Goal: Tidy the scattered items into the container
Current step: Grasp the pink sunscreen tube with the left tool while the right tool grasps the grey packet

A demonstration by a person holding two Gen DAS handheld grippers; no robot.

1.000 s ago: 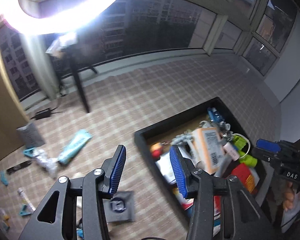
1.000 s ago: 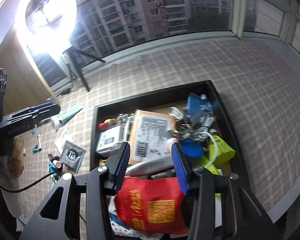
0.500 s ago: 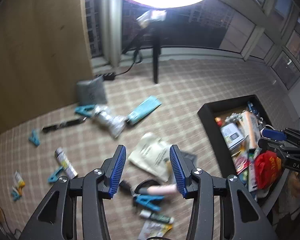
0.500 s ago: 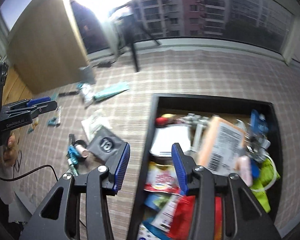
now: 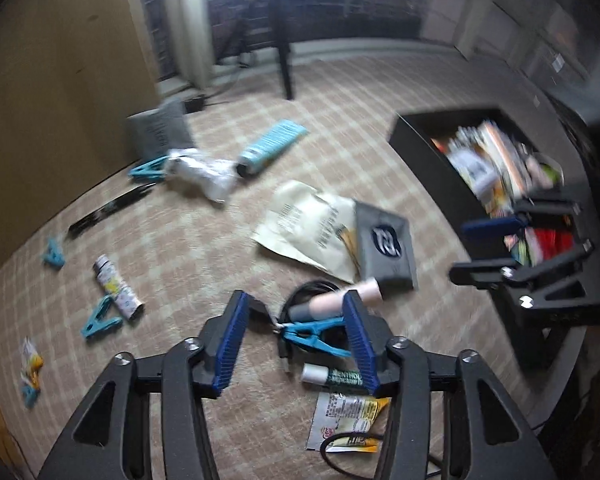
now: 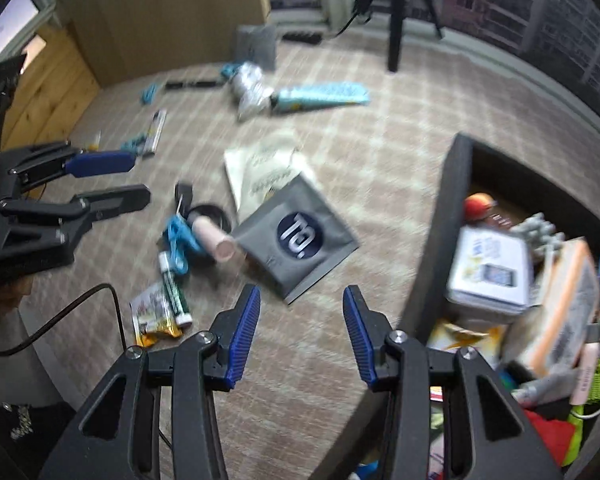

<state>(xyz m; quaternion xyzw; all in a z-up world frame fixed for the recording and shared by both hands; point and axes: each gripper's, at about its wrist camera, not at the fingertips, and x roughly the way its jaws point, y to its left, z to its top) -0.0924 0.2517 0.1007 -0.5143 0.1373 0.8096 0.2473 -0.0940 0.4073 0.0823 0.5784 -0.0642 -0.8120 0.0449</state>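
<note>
Left wrist view: swung off black container (image 5: 416, 148) to floor clutter; my left claw (image 5: 296, 344) empty, jaws opening above blue clothespin (image 5: 312, 330); right claw (image 6: 300, 340) released, empty. Next pick starting.

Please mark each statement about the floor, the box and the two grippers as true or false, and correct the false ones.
1. The grey pouch lies partly on the cream paper bag. True.
2. The left gripper holds the blue clip. False: its jaws are opening and empty; the clip lies on the floor.
3. The black box is empty. False: it is full of items.
4. The pink tube lies beside the grey pouch. True.
5. The right gripper grips a red packet. False: nothing is between its fingers.
</note>
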